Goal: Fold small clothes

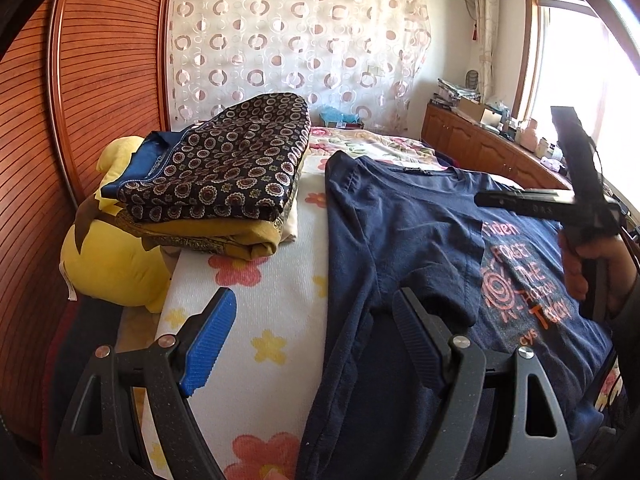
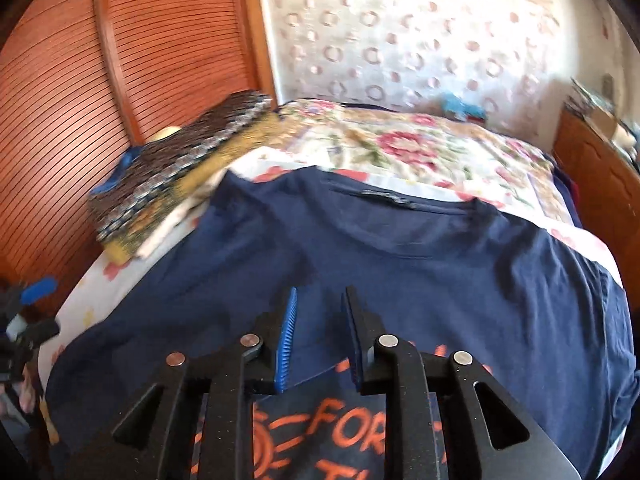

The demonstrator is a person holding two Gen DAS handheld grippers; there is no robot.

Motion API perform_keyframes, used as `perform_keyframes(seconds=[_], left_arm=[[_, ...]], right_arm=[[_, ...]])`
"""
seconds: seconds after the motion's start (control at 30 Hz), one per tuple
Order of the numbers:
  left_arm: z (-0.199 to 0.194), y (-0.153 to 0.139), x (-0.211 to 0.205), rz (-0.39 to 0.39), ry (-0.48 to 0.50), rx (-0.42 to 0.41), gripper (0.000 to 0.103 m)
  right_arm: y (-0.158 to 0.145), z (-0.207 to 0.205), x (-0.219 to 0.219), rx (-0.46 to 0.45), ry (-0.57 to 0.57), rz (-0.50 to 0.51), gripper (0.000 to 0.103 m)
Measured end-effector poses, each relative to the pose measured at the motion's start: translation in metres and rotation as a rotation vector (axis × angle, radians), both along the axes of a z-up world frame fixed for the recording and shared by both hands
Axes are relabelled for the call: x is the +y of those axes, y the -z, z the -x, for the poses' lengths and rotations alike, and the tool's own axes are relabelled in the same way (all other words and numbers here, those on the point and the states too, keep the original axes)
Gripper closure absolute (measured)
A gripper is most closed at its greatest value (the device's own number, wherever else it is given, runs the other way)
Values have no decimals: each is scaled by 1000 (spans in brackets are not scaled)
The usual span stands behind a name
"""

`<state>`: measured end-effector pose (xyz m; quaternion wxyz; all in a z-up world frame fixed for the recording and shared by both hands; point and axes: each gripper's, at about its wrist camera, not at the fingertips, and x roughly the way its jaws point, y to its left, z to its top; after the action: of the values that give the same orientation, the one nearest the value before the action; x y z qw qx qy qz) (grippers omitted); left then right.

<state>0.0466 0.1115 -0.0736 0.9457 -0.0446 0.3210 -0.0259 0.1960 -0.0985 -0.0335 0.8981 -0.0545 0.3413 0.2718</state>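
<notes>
A navy T-shirt [image 1: 404,224] with orange print lies on the bed, its left side and sleeve folded over the front; it also shows in the right wrist view [image 2: 420,264]. My left gripper [image 1: 316,312] is open and empty, low over the shirt's left folded edge. My right gripper [image 2: 320,304] is open with a narrow gap and holds nothing, just above the shirt's chest below the collar. It shows from outside in the left wrist view [image 1: 560,196], held in a hand above the print.
A stack of folded clothes [image 1: 224,176] lies at the bed's left, topped by a dark patterned piece, also in the right wrist view [image 2: 176,176]. A yellow plush toy [image 1: 108,256] sits beside it. A wooden slatted wardrobe [image 1: 80,100] stands left, a cabinet [image 1: 480,140] right.
</notes>
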Motion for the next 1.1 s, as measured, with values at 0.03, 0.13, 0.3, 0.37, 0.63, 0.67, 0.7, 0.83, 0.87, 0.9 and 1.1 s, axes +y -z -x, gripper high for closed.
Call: perform_keyframes(seconds=[0.03,0.13,0.3,0.37,0.63,0.67,0.7,0.83,0.87,0.9,1.1], left_arm=[[-1,-1,-1,-3,5,-1,22],[-6,-4,-6,-17,22,-2,22],[-29,-15,-24,-68,89,3,22],[-43,-21,-31,-76,131,-5,22],[-115,-27,-52,-134,185,60,26],[-122,-26,-53,-138,186,70,27],[-129,-24,-54,-134,188,81,28],[-157,-21,-52,-81,199,120,34],[-164,-22,-52,-81,197,126,35],[-169,-22,-52,-85,196,129,37],[-204,-18,-53,-120,173,170,43]], right_arm=[[2,6,-2,-6,-18,2,77],[9,16,-13,-13,-42,14,61],[23,4,-54,17,-11,41,47],[23,-4,-63,26,19,65,47],[38,-32,-97,43,84,164,47],[38,-33,-99,49,87,169,47],[38,-35,-104,50,90,167,47],[32,-43,-98,43,91,179,47],[32,-45,-98,42,88,183,47],[30,-47,-97,42,85,188,47],[32,-53,-99,52,71,163,47]])
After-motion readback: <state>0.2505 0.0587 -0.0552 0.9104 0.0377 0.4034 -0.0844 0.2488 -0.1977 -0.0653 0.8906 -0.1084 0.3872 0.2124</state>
